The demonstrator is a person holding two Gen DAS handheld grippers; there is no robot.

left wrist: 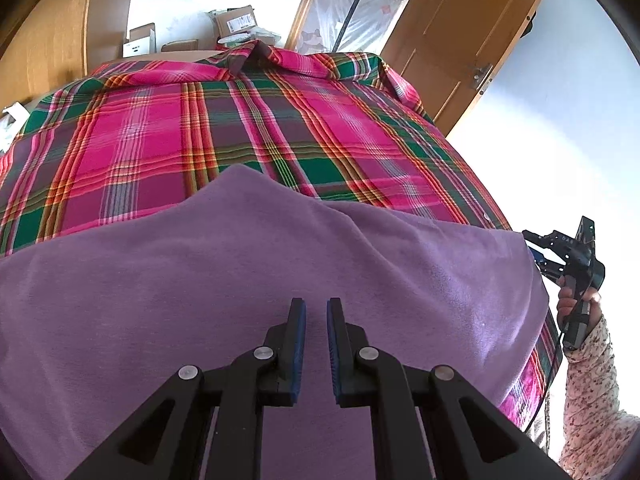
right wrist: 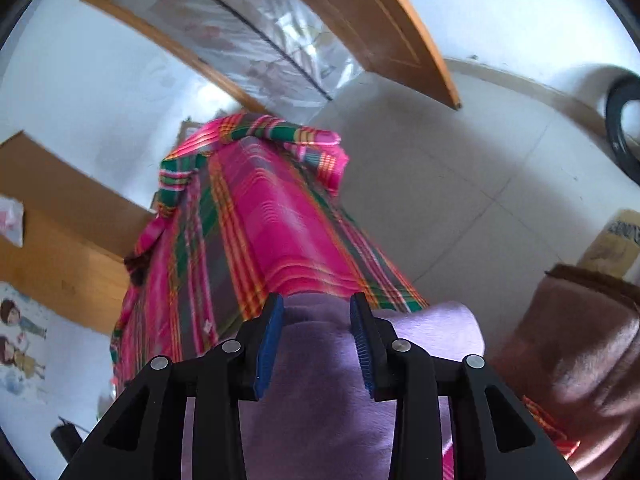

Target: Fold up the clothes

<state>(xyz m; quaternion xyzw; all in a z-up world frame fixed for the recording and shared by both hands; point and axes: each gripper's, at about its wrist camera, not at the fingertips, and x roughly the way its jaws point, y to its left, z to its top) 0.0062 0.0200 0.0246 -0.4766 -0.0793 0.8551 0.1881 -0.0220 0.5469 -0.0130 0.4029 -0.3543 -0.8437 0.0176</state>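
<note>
Over the purple cloth (left wrist: 248, 280), both tools seem open.

The left gripper (left wrist: 316, 308) is sitting at the lower centre of its frame, its blue pads parted by a narrow gap. The right gripper (right wrist: 316, 304) is showing a wider gap. At the right edge of the left view, a hand (left wrist: 576, 300) in a floral sleeve is gripping the right gripper's handle.

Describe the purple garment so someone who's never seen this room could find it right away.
Look for the big pink, green and orange plaid cloth spread over the table. On its near end lies the purple garment, right in front of the left gripper. It is the only plain, soft, fleecy lilac fabric there, with no pattern, unlike the bright checks beneath it.
</note>
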